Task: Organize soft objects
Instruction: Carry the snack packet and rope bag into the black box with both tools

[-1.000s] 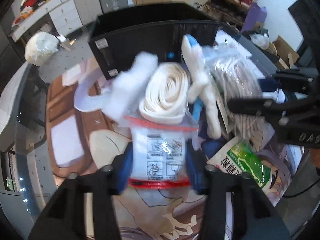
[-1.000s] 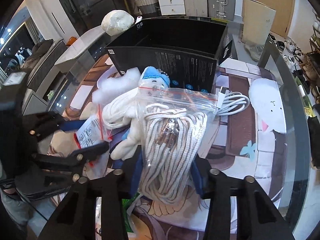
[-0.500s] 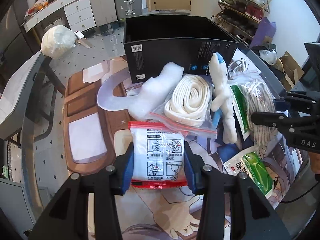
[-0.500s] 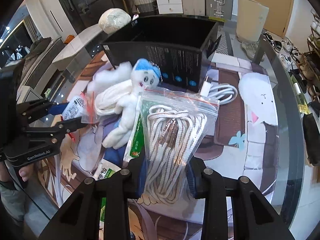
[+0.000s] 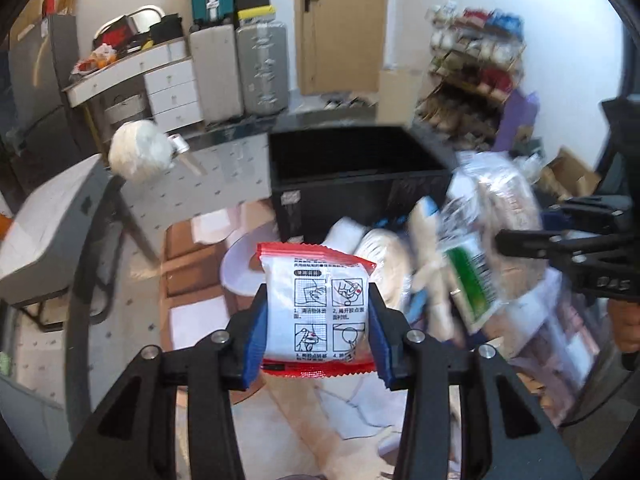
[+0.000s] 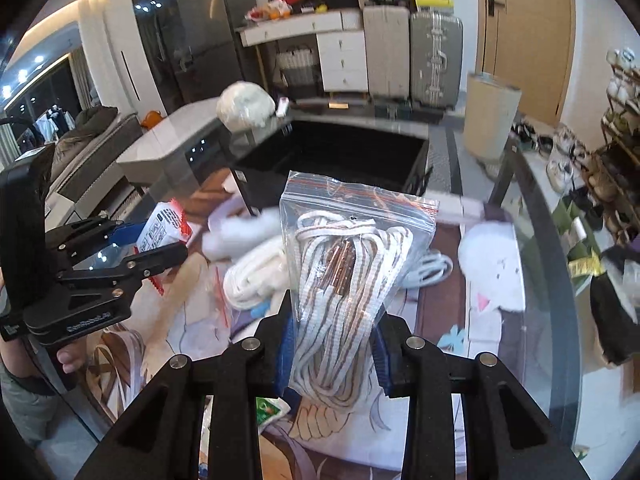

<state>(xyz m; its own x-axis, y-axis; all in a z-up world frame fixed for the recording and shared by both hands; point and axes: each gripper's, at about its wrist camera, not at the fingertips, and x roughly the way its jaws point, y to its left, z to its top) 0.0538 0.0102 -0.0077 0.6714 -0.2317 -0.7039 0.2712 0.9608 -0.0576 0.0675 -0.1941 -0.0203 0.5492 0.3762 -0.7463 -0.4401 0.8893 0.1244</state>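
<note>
My left gripper [image 5: 318,320] is shut on a white packet with red edges [image 5: 318,308] and holds it in the air above the table; the packet also shows in the right wrist view [image 6: 162,228]. My right gripper [image 6: 334,344] is shut on a clear zip bag of white and brown cord [image 6: 348,268], lifted above the table; it is blurred in the left wrist view [image 5: 500,216]. A black open box [image 5: 356,184] stands behind both, also in the right wrist view [image 6: 340,160]. A coiled white strap [image 6: 256,276] in a bag, white stuffing [image 6: 236,232] and a blue-capped plush doll [image 5: 428,252] lie in front of the box.
A white charger cable [image 6: 428,268] lies right of the pile. A green and white packet [image 5: 468,280] hangs blurred beside the doll. A white round bundle [image 6: 244,106] sits on the far table edge. The glass table edge [image 6: 560,320] runs along the right. Suitcases and drawers stand behind.
Both grippers have lifted and tilted up with their loads, so the views now look across the box into the room. The pile stays on the table.
</note>
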